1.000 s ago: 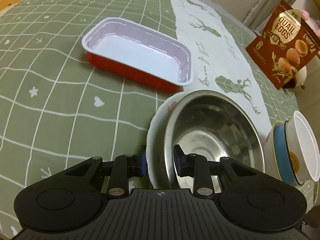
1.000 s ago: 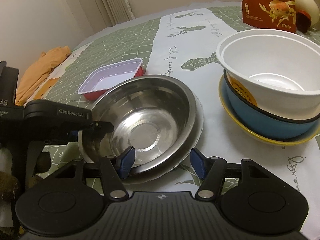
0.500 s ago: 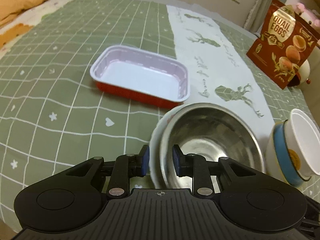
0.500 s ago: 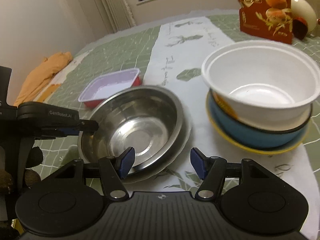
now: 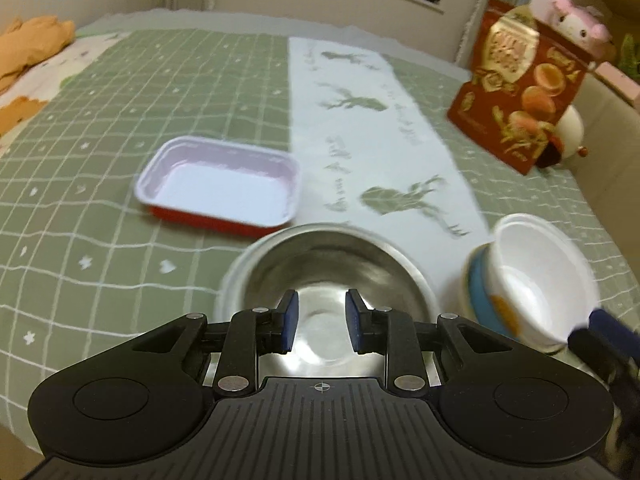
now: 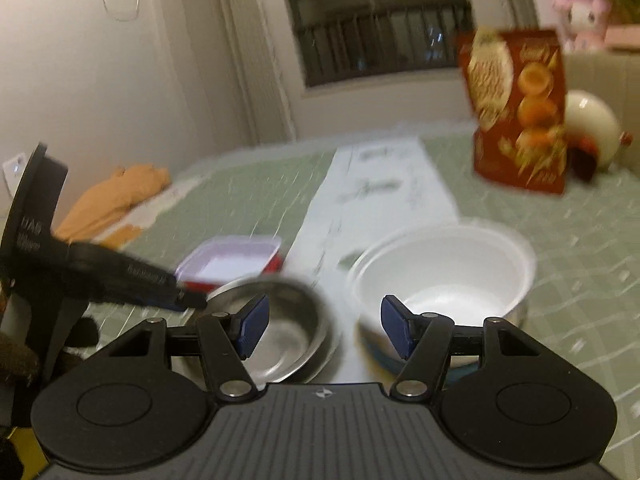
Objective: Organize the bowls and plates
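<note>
A steel bowl (image 5: pixel 332 272) sits in a white plate (image 5: pixel 229 280) on the green cloth. My left gripper (image 5: pixel 318 320) is open and empty above the bowl's near side, touching nothing. To the right a white bowl (image 5: pixel 532 280) is stacked in a blue bowl (image 5: pixel 480 296) on a yellow plate. My right gripper (image 6: pixel 320 330) is open and empty, raised above the gap between the steel bowl (image 6: pixel 280 332) and the white bowl (image 6: pixel 440 276). The left gripper's body (image 6: pixel 120 276) shows at the left of the right wrist view.
A red tray with a white inside (image 5: pixel 220 184) lies behind the steel bowl. A red quail-egg bag (image 5: pixel 520 100) stands at the back right by a white round ornament (image 5: pixel 570 130). An orange cloth (image 5: pixel 32 44) lies at the far left. A white deer-print runner (image 5: pixel 372 128) crosses the table.
My left gripper has let go of the plate and bowl rim, opened and drawn back and up. My right gripper has lifted and tilted up, still open. Both views are blurred by motion.
</note>
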Tool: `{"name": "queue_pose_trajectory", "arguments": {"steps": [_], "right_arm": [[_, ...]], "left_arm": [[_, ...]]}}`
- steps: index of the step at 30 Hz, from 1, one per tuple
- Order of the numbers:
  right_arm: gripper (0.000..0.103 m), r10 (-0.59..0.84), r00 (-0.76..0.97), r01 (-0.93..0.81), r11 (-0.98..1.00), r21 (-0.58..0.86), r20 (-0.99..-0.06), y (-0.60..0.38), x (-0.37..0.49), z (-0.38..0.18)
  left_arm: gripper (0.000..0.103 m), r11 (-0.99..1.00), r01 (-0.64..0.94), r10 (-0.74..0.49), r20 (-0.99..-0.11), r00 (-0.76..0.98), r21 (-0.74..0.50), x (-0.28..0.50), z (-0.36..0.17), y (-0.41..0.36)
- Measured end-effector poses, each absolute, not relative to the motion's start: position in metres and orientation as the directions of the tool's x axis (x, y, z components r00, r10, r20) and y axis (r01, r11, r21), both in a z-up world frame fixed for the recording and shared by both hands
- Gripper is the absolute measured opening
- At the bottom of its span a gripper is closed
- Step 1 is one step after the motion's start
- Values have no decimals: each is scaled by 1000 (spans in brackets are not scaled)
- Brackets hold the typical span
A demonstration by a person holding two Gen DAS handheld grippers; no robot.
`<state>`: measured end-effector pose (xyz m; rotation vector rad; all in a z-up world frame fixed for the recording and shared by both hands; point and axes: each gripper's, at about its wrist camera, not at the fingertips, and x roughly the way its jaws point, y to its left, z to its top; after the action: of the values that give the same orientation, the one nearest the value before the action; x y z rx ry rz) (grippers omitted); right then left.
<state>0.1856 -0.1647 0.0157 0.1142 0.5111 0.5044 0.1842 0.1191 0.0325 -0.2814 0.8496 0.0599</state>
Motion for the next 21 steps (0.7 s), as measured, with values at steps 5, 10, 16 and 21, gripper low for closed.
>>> {"name": "queue_pose_trajectory", "arguments": {"steps": [5, 10, 16, 21], "right_arm": [[68, 361, 838, -317, 932, 175, -409, -215, 207, 30], [68, 292, 816, -222, 955, 196, -500, -266, 237, 29], [68, 332, 778, -229, 941, 251, -533, -295, 252, 18], [68, 390, 748, -261, 917, 302, -537, -296, 266, 17]], "left_arm": [[18, 836, -1, -393, -600, 697, -549, 190, 41, 101], [12, 712, 105, -540, -445, 715, -694, 197, 34, 75], [13, 763, 160, -523, -453, 722, -626, 215, 50, 53], [14, 905, 167, -375, -552, 745, -390, 235, 72, 34]]}}
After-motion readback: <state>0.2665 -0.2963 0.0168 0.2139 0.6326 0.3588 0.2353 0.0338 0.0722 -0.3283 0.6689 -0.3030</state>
